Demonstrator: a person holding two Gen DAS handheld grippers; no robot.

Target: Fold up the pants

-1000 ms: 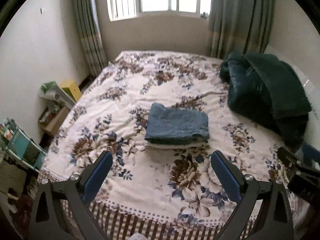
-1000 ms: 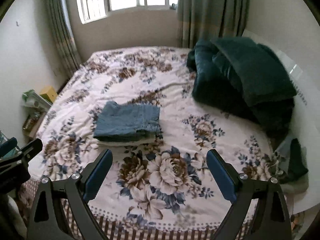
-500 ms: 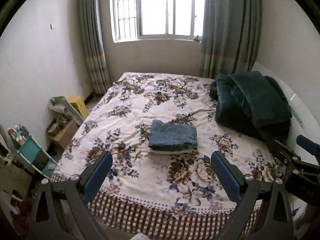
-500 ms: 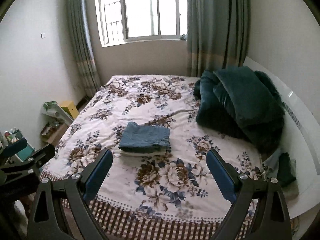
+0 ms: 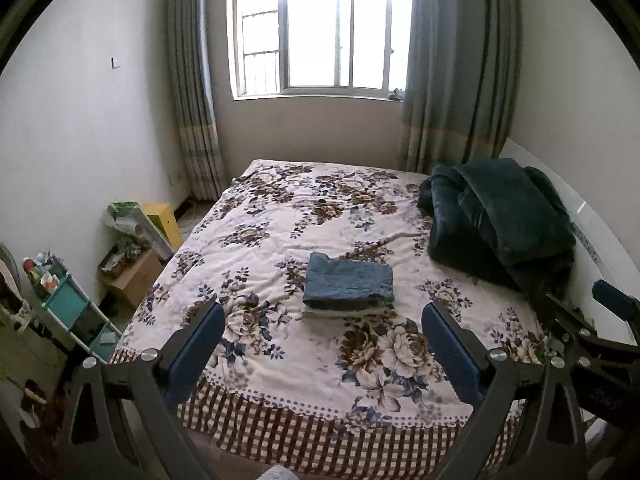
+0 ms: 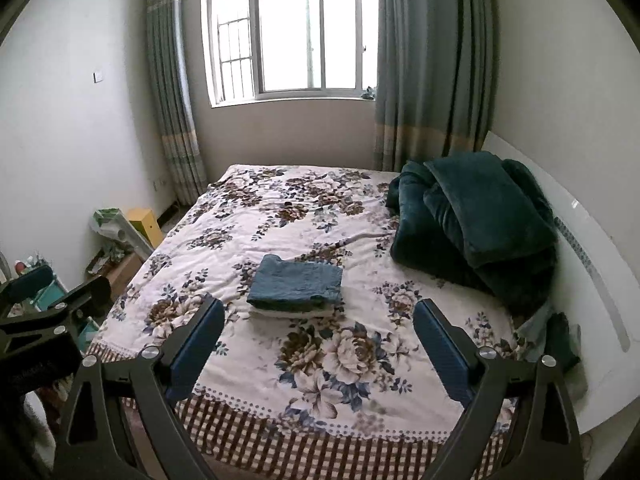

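Blue denim pants [image 5: 349,283] [image 6: 297,284] lie folded into a neat rectangle on a folded white garment [image 5: 340,313] in the middle of the floral bed [image 5: 280,240] [image 6: 360,360]. My left gripper [image 5: 323,346] hangs open and empty off the foot of the bed, well short of the stack. My right gripper [image 6: 319,346] is open and empty too, held back at the same distance. Each gripper shows at the edge of the other's view: the right gripper [image 5: 580,344] and the left gripper [image 6: 52,308].
A dark green blanket [image 5: 504,220] [image 6: 476,216] is piled at the bed's right against a white headboard [image 6: 592,272]. Left of the bed stand a teal shelf [image 5: 68,312], a cardboard box [image 5: 136,276] and a yellow box [image 5: 164,222]. A curtained window [image 5: 320,36] is behind.
Both grippers have pulled back and up from the bed. The folded stack now looks smaller and farther off, and the window and floor have come into view.
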